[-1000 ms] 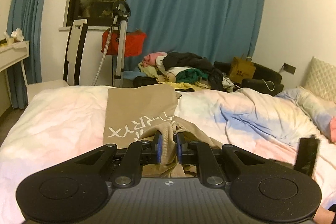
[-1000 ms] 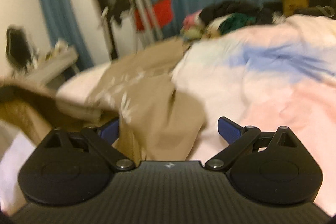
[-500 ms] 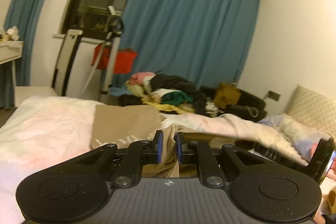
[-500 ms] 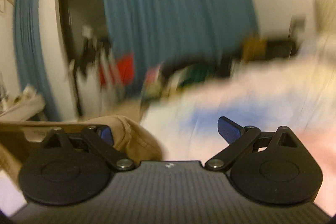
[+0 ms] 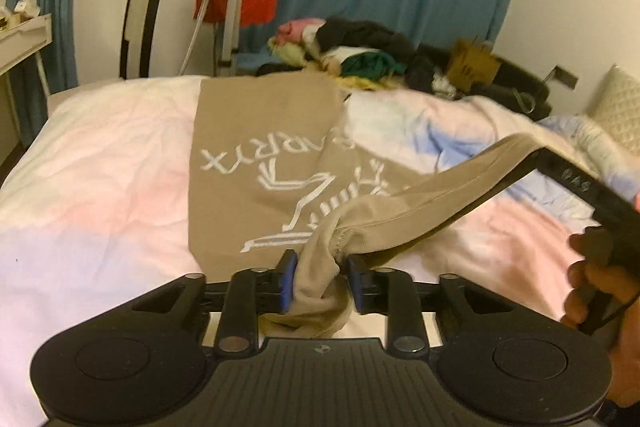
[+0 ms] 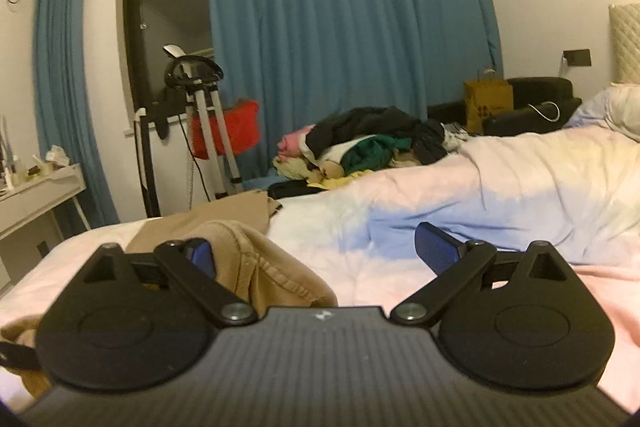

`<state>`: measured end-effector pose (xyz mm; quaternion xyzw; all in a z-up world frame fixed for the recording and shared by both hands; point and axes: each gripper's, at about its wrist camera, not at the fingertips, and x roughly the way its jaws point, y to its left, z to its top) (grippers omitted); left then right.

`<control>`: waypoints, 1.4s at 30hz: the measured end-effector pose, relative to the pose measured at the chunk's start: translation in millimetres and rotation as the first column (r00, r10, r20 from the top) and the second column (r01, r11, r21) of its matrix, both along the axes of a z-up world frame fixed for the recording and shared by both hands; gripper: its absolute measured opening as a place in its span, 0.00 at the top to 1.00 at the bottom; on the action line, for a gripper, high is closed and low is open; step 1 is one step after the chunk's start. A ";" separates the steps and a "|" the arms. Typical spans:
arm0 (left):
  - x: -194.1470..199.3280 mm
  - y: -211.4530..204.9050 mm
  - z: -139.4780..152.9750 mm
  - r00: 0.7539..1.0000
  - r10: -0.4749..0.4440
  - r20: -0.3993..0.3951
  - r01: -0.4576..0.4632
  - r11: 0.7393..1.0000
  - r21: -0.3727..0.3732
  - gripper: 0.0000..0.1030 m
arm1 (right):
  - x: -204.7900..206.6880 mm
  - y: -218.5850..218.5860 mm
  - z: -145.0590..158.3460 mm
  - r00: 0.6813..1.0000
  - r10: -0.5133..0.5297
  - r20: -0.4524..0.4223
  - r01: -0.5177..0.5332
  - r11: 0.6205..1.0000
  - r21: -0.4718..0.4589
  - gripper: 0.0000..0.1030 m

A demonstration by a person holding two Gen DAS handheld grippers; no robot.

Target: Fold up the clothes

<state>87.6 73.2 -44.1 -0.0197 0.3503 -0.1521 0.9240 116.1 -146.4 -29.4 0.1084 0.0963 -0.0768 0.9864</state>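
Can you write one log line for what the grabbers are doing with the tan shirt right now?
left gripper: shut on tan shirt | right gripper: open, shirt draped over one finger | shirt partly lifted off bed

Tan garment (image 6: 256,263) beside spread fingers (image 6: 438,251)

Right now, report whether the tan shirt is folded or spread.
Partly folded: the tan shirt lies flat on the bed, one edge lifted between the left tongs and right tongs.

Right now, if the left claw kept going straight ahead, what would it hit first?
Probably the tan shirt: its bunched hem sits between the left claw fingers, and the printed body lies spread on the bed directly ahead. Depth is hard to judge.
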 end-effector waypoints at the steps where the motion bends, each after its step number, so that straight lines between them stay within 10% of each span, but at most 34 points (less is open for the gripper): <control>1: 0.8 -2.6 -0.9 1.000 0.005 0.003 -0.005 1.000 0.014 0.53 | -1.6 0.1 0.7 1.000 0.005 0.005 -0.005 1.000 0.003 0.04; 8: 7.1 -41.3 -11.5 0.991 0.059 0.117 -0.081 0.978 0.194 0.36 | -12.5 1.9 5.3 0.998 0.040 0.044 -0.040 0.999 0.017 0.04; 13: -0.2 -38.3 -6.3 0.942 0.221 0.252 -0.283 0.927 0.246 0.27 | -17.5 0.2 8.2 0.998 -0.010 0.068 0.010 1.000 -0.004 0.04; 21: -20.4 -14.4 -13.2 0.958 0.285 -0.044 -0.257 0.912 0.320 0.24 | 3.8 -12.3 -19.3 0.980 -0.090 -0.177 0.087 0.996 -0.025 0.04; 26: -31.3 1.8 13.6 0.921 0.383 0.076 -0.390 0.898 0.204 0.13 | -12.4 -15.6 -34.4 0.960 -0.087 -0.266 0.083 0.996 -0.025 0.04; 33: -64.9 31.4 92.5 0.805 0.499 0.320 -0.519 0.854 -0.026 0.12 | -37.9 -0.3 50.3 0.999 -0.038 -0.034 0.036 0.997 -0.064 0.04; 42: -118.6 41.4 305.7 0.578 0.486 0.655 -0.482 0.852 -0.205 0.07 | -89.2 6.5 272.5 0.952 0.063 0.298 -0.039 0.996 -0.086 0.04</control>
